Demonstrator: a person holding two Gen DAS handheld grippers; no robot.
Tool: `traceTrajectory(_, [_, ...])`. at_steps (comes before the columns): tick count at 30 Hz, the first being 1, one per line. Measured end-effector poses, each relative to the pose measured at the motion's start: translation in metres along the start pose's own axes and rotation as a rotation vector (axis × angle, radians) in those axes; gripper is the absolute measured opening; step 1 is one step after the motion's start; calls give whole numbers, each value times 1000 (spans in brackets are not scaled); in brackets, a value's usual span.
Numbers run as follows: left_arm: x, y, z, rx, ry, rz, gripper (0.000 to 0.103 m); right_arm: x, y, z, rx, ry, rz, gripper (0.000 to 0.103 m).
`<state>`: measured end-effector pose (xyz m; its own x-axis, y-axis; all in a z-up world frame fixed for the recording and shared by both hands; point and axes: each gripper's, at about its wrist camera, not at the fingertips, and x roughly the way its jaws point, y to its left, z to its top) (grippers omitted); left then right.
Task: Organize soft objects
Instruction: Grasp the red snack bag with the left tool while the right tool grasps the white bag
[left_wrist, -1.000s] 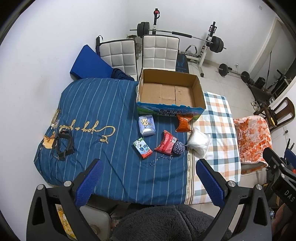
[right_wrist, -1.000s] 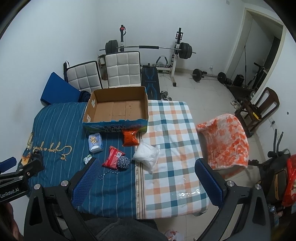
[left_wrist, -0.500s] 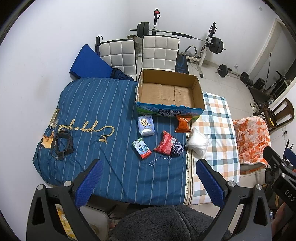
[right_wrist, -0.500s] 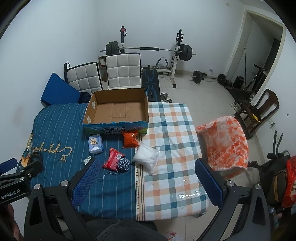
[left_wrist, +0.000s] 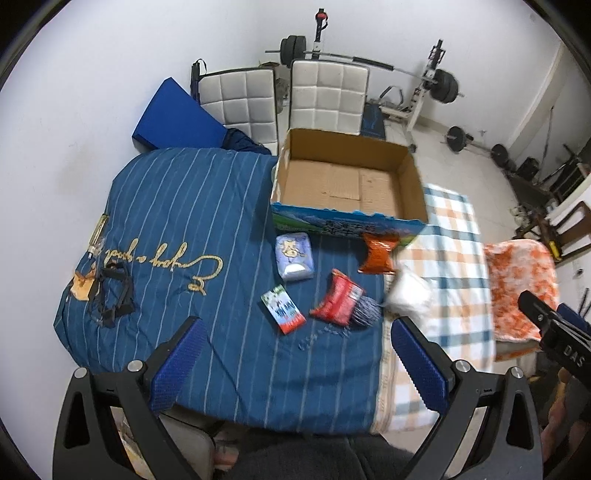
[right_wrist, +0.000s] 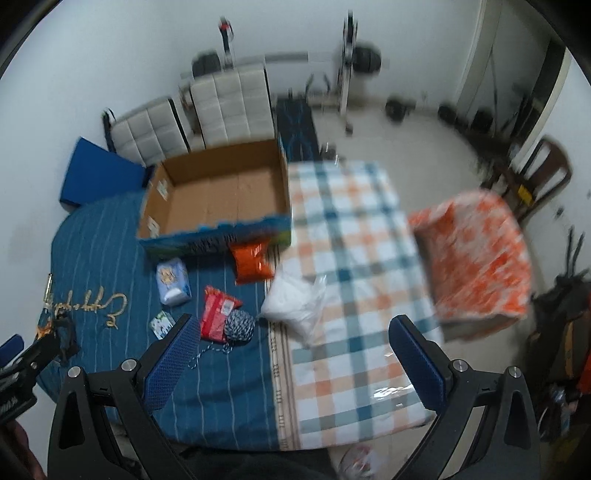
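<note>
An open cardboard box (left_wrist: 347, 184) (right_wrist: 218, 199) stands empty at the back of the table. In front of it lie a light blue tissue pack (left_wrist: 294, 255) (right_wrist: 173, 280), an orange snack bag (left_wrist: 378, 253) (right_wrist: 251, 264), a red packet (left_wrist: 338, 297) (right_wrist: 216, 312), a blue-white yarn ball (left_wrist: 364, 315) (right_wrist: 240, 325), a small green-white pack (left_wrist: 282, 310) (right_wrist: 161, 324) and a white plastic bag (left_wrist: 408, 295) (right_wrist: 295, 302). My left gripper (left_wrist: 295, 354) and right gripper (right_wrist: 295, 350) are both open and empty, high above the near edge.
A striped blue cloth (left_wrist: 177, 229) covers the left of the table, a checked cloth (right_wrist: 347, 258) the right. A black strap (left_wrist: 114, 295) lies at the left edge. An orange-covered chair (right_wrist: 476, 254) stands to the right. White chairs (left_wrist: 284, 99) and a barbell rack stand behind.
Both grippers have moved down and forward toward the table, so the objects appear larger. The right view is motion-blurred. Nothing on the table has moved.
</note>
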<state>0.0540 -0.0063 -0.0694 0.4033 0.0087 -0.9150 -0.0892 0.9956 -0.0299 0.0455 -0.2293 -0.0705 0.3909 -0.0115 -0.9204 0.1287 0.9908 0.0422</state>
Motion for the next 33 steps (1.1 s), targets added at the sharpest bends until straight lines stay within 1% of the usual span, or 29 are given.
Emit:
traceTrajectory(2, [27, -2, 4, 2, 24, 25, 103, 49, -2, 10, 13, 70, 0, 103])
traceTrajectory(3, [41, -3, 6, 2, 33, 32, 103, 74, -3, 12, 20, 106, -18, 103])
traceTrajectory(5, [83, -7, 10, 6, 87, 67, 103, 128, -5, 17, 45, 184, -37, 103])
traceTrajectory(6, [95, -8, 11, 8, 100, 70, 103, 154, -8, 19, 67, 220, -39, 103])
traceTrajectory(7, [118, -10, 13, 12, 124, 83, 103, 182, -11, 19, 92, 259, -52, 103])
traceTrajectory(8, [134, -12, 14, 17, 138, 92, 103, 205, -14, 21, 116, 295, -63, 103])
traceTrajectory(9, [157, -16, 15, 27, 164, 100, 103, 226, -17, 21, 146, 330, -54, 103])
traceTrajectory(10, [171, -19, 16, 33, 179, 102, 103, 248, -20, 20, 173, 363, -44, 103])
traceTrajectory(14, [246, -34, 18, 89, 277, 114, 102, 305, -21, 15, 221, 468, -28, 103])
traceTrajectory(15, [262, -38, 18, 105, 301, 113, 102, 315, -20, 13, 227, 486, -22, 103])
traceTrajectory(17, [293, -46, 14, 135, 355, 102, 97, 328, -18, 9, 236, 512, -2, 101])
traceTrajectory(19, [316, -53, 10, 155, 400, 76, 95, 332, -16, 6, 225, 514, -5, 101])
traceTrajectory(21, [333, -63, 4, 182, 442, 38, 95, 333, -13, 5, 189, 510, -10, 101])
traceTrajectory(24, [349, -73, -2, 215, 476, 30, 96, 334, -7, 4, 105, 524, -11, 98])
traceTrajectory(26, [357, -74, -3, 197, 486, 4, 93, 329, -4, 3, 45, 540, -7, 96])
traceTrajectory(28, [360, -72, 0, 170, 489, -16, 82, 323, -4, 0, 1, 556, 0, 92])
traceTrajectory(31, [359, -68, 8, 132, 488, -49, 80, 314, -6, -4, -27, 567, -5, 91])
traceTrajectory(33, [358, -65, 14, 128, 473, -29, 80, 310, -6, -4, -17, 578, 8, 91])
